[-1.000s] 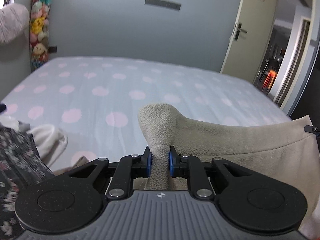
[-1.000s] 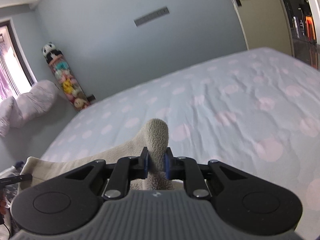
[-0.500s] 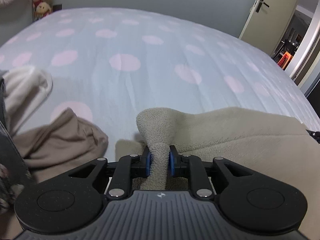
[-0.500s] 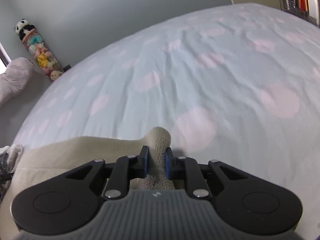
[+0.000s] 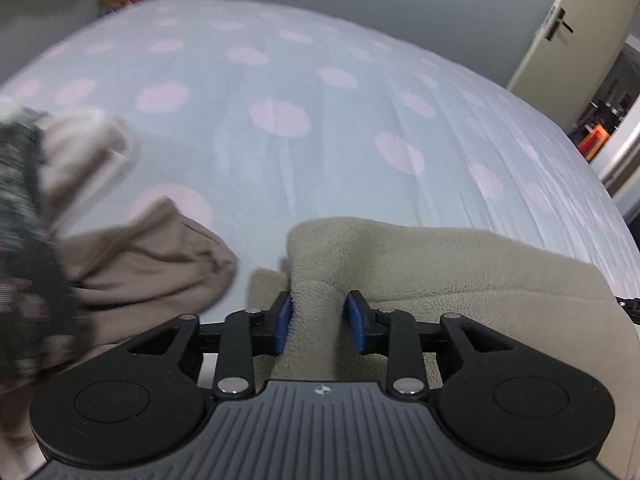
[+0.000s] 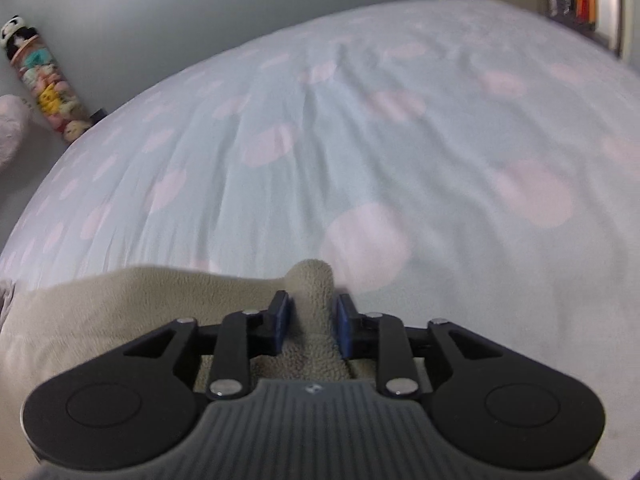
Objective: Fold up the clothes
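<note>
Both the left gripper (image 5: pixel 319 322) and right gripper (image 6: pixel 311 326), jaws loosening around corners of a beige fleece (image 5: pixel 460 264) low over the spotted bed (image 5: pixel 280 80), risk letting it slip crooked.

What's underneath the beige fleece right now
The spotted bedsheet runs under the fleece. Its far edge looks laid on it; anything else below is covered.

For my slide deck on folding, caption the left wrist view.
Left gripper pinching a beige fleece garment over the polka-dot bed, other clothes alongside.
</note>
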Motion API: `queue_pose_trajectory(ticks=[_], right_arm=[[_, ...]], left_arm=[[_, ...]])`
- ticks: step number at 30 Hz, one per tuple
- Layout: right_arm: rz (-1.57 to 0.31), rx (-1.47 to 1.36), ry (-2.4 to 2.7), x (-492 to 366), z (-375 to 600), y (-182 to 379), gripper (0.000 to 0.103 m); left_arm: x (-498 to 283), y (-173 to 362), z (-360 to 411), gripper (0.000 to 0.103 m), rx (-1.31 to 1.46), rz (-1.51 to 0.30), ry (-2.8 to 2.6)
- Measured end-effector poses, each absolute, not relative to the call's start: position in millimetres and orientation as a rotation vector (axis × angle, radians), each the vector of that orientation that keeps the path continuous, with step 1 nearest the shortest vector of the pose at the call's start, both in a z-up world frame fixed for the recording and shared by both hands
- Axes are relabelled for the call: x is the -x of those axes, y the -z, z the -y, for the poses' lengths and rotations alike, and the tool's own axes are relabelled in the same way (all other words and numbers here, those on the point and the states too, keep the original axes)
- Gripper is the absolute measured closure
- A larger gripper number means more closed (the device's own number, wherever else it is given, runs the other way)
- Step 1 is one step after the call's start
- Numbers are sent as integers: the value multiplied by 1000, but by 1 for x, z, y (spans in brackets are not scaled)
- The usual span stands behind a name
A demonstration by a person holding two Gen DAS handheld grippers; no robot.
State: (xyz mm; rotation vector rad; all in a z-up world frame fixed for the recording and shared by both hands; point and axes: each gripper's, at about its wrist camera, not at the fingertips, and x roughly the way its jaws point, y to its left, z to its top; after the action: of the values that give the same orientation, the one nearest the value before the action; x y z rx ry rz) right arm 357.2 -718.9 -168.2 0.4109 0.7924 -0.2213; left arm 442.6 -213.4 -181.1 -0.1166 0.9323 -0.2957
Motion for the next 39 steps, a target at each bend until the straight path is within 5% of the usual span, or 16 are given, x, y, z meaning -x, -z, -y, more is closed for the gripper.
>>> queue_pose_trajectory(ticks=[5,11,25,39], right_arm=[[-740,-377,241,-318,717,124,49],[-730,-478,169,-259,714,107,26],[-796,-631,137,-193,706,163,21],[-891,-627,126,-242,740,169,21]], left_arm=[[-413,141,188,52,152,-882,278],[-386,128,172,38,185,-901,318],[-414,197,157,38,289,-1013,297],[-447,226,171,34,251,-1068,324]])
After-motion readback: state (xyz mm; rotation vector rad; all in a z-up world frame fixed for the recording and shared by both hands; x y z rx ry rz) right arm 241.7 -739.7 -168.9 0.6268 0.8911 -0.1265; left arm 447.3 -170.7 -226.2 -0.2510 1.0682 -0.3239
